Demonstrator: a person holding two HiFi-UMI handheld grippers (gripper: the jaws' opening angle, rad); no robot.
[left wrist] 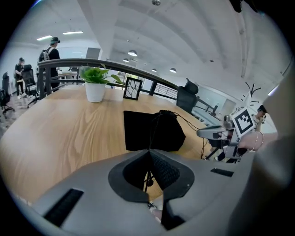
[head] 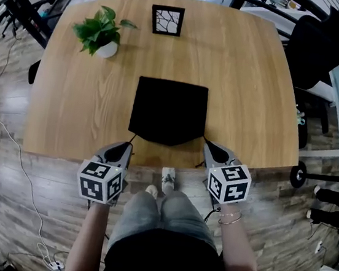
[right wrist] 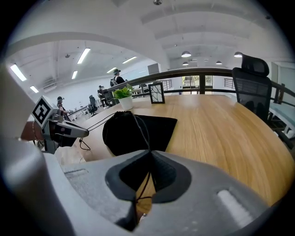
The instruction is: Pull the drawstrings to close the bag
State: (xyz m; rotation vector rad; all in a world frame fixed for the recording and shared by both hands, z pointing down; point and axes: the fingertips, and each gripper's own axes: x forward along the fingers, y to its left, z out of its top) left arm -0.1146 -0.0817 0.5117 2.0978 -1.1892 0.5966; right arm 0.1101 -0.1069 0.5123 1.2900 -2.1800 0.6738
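A black drawstring bag (head: 167, 120) lies flat on the wooden table (head: 249, 93) near its front edge, its gathered mouth toward me. My left gripper (head: 128, 149) sits at the bag's near left corner, shut on the thin black left drawstring (head: 133, 139). At the near right corner my right gripper (head: 208, 145) is shut on the right drawstring (head: 204, 138). In the left gripper view the cord (left wrist: 155, 129) runs from the bag (left wrist: 138, 131) into the closed left gripper (left wrist: 148, 151). The right gripper view shows a cord (right wrist: 143, 131) from the bag (right wrist: 156, 126) pinched in the right gripper (right wrist: 150, 151).
A potted plant (head: 102, 32) stands at the table's far left and a small picture frame (head: 167, 20) at the far middle. A black office chair (head: 317, 46) is beyond the right edge. My legs are below the front edge, over wood flooring with cables.
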